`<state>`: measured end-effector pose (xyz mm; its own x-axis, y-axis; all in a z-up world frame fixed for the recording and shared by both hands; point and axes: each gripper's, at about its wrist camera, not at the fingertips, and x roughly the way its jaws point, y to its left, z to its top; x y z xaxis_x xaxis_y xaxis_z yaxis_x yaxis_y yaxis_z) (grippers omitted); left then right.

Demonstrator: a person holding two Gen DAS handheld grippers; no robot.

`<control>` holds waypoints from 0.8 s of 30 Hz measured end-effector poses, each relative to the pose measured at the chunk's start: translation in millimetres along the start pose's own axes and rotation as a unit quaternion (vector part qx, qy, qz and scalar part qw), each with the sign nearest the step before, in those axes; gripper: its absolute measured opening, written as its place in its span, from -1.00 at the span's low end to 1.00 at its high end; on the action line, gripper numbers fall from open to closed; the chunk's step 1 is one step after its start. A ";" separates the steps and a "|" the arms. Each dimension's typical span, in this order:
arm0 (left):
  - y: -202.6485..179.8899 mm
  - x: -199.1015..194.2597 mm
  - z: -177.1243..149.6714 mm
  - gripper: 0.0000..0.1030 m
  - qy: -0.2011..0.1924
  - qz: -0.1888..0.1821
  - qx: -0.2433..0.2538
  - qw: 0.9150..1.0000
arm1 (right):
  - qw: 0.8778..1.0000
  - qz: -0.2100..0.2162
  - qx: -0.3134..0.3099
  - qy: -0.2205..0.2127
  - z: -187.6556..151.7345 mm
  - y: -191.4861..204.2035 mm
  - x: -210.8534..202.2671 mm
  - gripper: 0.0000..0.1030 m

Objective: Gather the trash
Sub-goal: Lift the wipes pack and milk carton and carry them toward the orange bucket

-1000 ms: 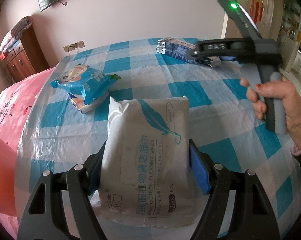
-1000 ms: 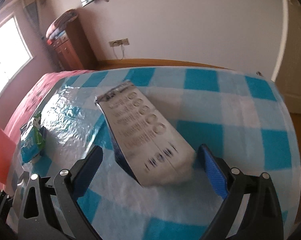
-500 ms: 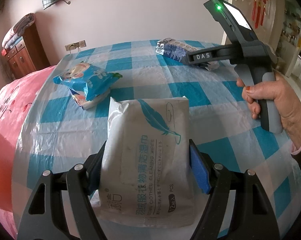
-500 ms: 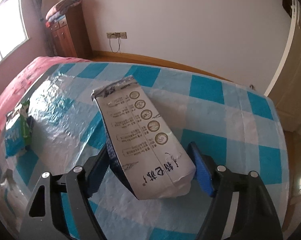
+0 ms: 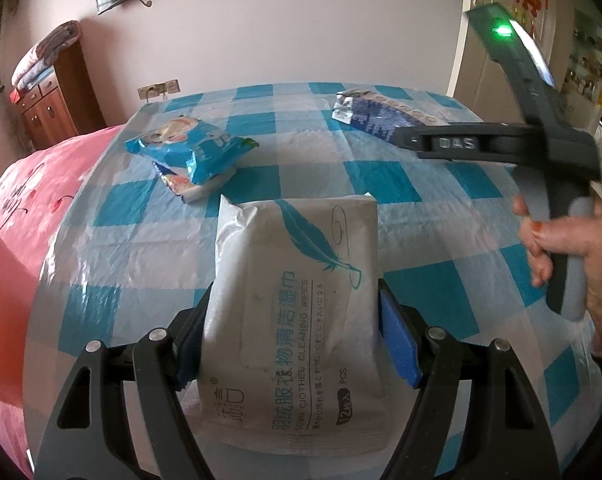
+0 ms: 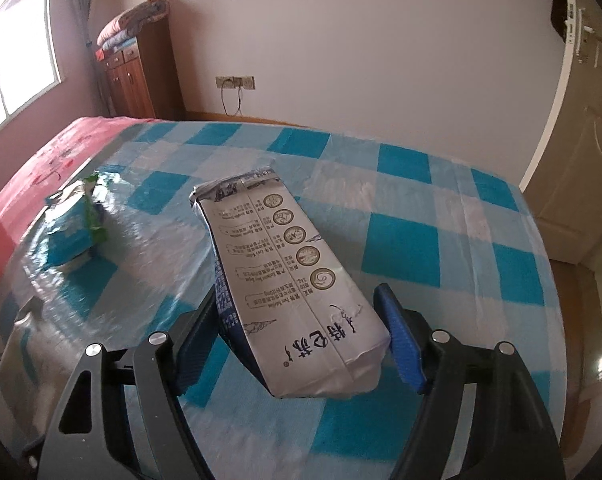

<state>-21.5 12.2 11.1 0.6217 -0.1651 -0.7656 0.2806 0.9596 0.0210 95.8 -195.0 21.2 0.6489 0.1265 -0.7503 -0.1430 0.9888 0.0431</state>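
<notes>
My left gripper [image 5: 295, 320] is shut on a white wet-wipes packet [image 5: 297, 240] with a teal feather print; both blue pads press its sides, low over the checked table [image 5: 421, 184]. My right gripper [image 6: 297, 300] is shut on a silver and blue milk carton [image 6: 277, 240], its pads against the carton's near end. From the left wrist view this carton [image 5: 381, 114] lies at the far right with the right gripper [image 5: 405, 142] on it, held by a person's hand [image 5: 561, 248]. A blue snack packet [image 5: 189, 148] lies at the far left, the same blue packet [image 6: 77, 232] in the right wrist view.
A second small white and orange packet [image 5: 185, 190] lies under the blue one. A pink bedcover [image 5: 17, 216] borders the table on the left. A wooden cabinet [image 6: 133, 76] stands by the back wall, a door [image 6: 581, 120] to the right.
The right gripper's jaws have come in onto the milk carton, and it has drawn back and tilted with the carton. The left gripper and its wipes packet have stayed put.
</notes>
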 end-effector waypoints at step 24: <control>27.4 -58.4 -23.0 0.45 -0.037 0.028 -0.025 0.999 | 0.998 0.049 0.007 -0.023 -73.9 57.1 -101.2 0.45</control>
<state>-66.9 53.3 41.6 0.6883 -0.1258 -0.7144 0.2080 0.9777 0.0281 -33.3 -157.3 50.8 0.6659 0.2268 -0.7107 -0.1985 0.9722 0.1243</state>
